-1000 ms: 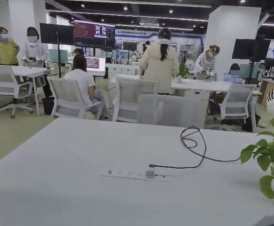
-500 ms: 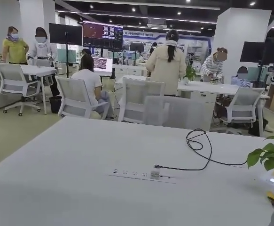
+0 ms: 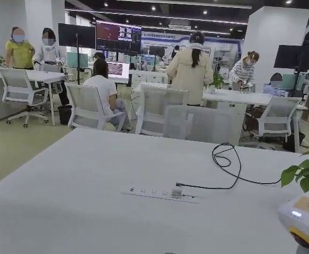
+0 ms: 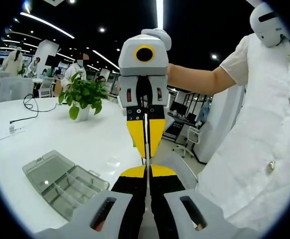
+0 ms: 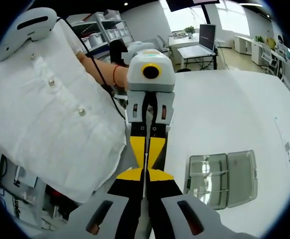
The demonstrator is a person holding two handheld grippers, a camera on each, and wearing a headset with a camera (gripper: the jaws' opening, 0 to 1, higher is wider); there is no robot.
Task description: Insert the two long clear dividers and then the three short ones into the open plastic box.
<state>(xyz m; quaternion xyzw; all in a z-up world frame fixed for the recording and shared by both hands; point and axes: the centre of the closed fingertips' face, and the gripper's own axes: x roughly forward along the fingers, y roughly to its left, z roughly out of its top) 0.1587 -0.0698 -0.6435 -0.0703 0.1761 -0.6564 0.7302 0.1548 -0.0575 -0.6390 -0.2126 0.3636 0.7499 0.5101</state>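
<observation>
The open clear plastic box [image 4: 67,181] lies on the white table [image 4: 105,139], with its lid [image 4: 46,167] folded flat beside the tray. Thin clear lines cross the tray half [image 5: 207,180] of the box [image 5: 222,179]; I cannot tell how many dividers they are. My left gripper [image 4: 145,168] and my right gripper [image 4: 145,152] point at each other, tip to tip, in the air off the table's edge. The right gripper [image 5: 145,169] and the left gripper [image 5: 145,152] both have shut jaws with nothing between them. The white and yellow body of a gripper [image 3: 304,221] shows low right.
A potted plant [image 4: 82,94] stands on the table beyond the box, with a black cable [image 3: 226,164] and a flush power strip [image 3: 159,193] farther along. The person's white shirt [image 4: 254,124] is close behind the grippers. Chairs [image 3: 199,124] and people stand past the table's far edge.
The head camera has swung slightly, shifting the room. The white and yellow gripper body has come further into the bottom right of the head view.
</observation>
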